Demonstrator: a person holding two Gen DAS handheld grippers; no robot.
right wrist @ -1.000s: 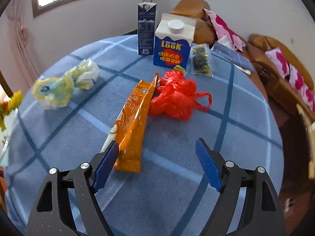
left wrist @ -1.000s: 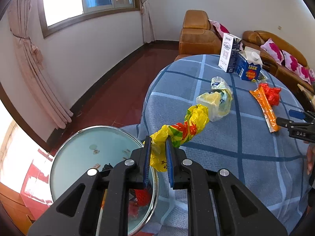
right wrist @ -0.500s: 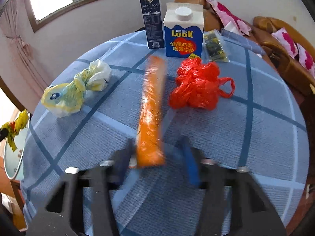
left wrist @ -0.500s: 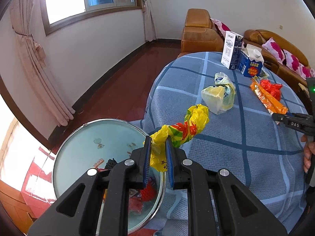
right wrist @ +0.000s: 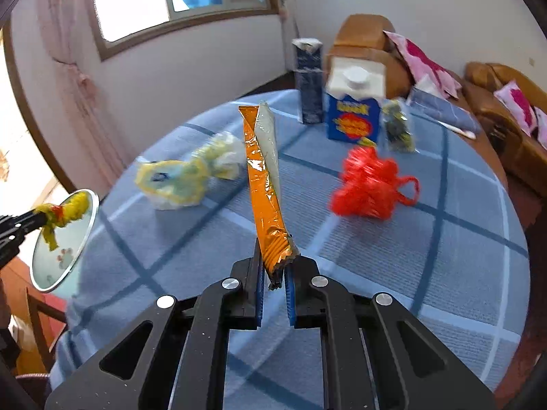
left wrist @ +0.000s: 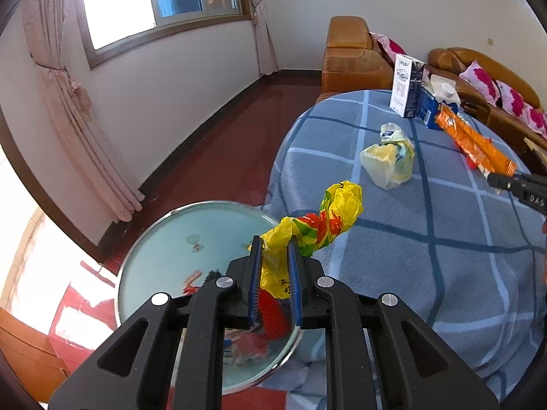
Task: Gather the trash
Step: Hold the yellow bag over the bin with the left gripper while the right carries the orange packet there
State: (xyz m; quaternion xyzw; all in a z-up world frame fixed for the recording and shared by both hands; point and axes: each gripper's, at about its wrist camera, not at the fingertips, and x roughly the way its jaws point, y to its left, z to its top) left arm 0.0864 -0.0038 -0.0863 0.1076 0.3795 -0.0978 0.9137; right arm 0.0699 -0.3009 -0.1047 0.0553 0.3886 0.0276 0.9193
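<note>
Left hand-held gripper (left wrist: 275, 282): closed on the yellow bag (left wrist: 321, 220); the bag's lower end is pinched between the blue pads, and the twisted rest sticks up and forward.
Yellow bag position: held in the air over the bench (left wrist: 427, 239) edge, above the glass lid (left wrist: 164, 239).
Glass lid: round, metal-rimmed, seen low beside the bench; red and mixed trash is glimpsed through it, container not made out.
Right hand-held gripper (right wrist: 273, 280): clamped shut on the orange wrapper (right wrist: 265, 188); the crimped bottom end is caught between the pads.
Orange wrapper position: lifted off the bench, standing nearly upright from the jaws, silver inner side shown near the top; also seen in the left wrist view, raised at the far right.
Pale bag (left wrist: 389, 160): knotted, yellow-white with blue print, lying on the bench, well apart from both grippers.
Red bag (right wrist: 371, 186): crumpled with a loop handle, lying on the bench right of the wrapper; blurred.
Cartons: dark tall carton (right wrist: 309, 82) and blue carton (right wrist: 354, 107) with white cap, upright at the far side of the bench, just beside each other.
Small packet (right wrist: 398, 126): clear, dark contents, just right of the blue carton; blurred.
Bench cover: blue checked cloth.
Background: sofa (left wrist: 355, 58) with pink cushions, window, pink curtain.
</note>
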